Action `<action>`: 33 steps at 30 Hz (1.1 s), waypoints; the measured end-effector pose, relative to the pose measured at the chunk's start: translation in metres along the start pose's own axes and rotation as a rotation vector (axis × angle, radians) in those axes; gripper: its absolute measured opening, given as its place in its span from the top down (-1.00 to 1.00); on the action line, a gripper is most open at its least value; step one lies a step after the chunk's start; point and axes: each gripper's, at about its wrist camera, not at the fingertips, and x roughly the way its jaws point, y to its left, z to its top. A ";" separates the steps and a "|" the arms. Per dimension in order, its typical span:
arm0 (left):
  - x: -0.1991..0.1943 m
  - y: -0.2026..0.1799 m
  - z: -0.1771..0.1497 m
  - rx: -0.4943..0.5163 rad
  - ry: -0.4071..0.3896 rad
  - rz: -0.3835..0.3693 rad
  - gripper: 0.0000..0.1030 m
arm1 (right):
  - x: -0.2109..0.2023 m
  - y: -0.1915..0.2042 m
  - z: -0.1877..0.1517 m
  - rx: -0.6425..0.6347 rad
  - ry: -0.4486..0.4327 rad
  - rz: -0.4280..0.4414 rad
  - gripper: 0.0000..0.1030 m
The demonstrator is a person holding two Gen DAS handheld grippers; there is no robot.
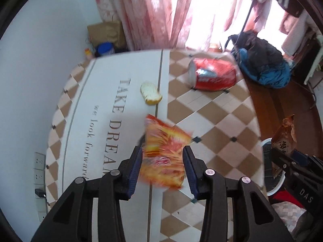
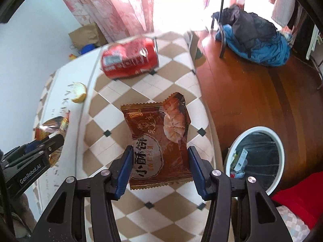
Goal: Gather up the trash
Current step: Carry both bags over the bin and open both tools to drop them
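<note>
My left gripper [image 1: 163, 151] is shut on an orange-and-yellow snack wrapper [image 1: 164, 153], held above the table; it also shows in the right wrist view [image 2: 52, 129]. My right gripper [image 2: 159, 151] is shut on a brown pastry wrapper [image 2: 161, 141], held above the table's right part; it also shows in the left wrist view [image 1: 283, 139]. A red soda can [image 1: 213, 74] lies on its side at the table's far end [image 2: 130, 58]. A bread piece [image 1: 151, 92] lies on the white strip [image 2: 77, 94].
The table [image 1: 218, 119] has a brown-and-white checked cloth with a white lettered runner. A white-rimmed bin [image 2: 256, 157] with a dark liner and some packets stands on the wooden floor at the right. Clothes [image 2: 254, 38] are piled near the curtain.
</note>
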 end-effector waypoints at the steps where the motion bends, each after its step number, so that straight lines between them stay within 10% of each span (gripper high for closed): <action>1: -0.010 -0.004 -0.001 0.006 -0.017 -0.007 0.29 | -0.012 -0.002 -0.003 -0.001 -0.020 0.006 -0.08; 10: -0.074 -0.066 0.005 0.078 -0.095 -0.144 0.28 | -0.102 -0.045 -0.021 0.047 -0.163 0.044 -0.08; 16: -0.043 -0.028 0.006 -0.026 -0.023 -0.133 0.18 | -0.134 -0.101 -0.035 0.125 -0.202 0.029 -0.08; 20: 0.003 0.015 -0.003 -0.118 0.088 -0.088 0.12 | -0.114 -0.121 -0.040 0.161 -0.155 0.043 -0.08; 23: 0.028 0.030 -0.005 -0.136 0.121 -0.081 -0.58 | -0.087 -0.116 -0.040 0.168 -0.106 0.076 -0.08; 33: 0.115 0.009 0.003 0.019 0.285 -0.059 -0.68 | -0.006 -0.052 -0.012 0.109 0.000 0.108 -0.08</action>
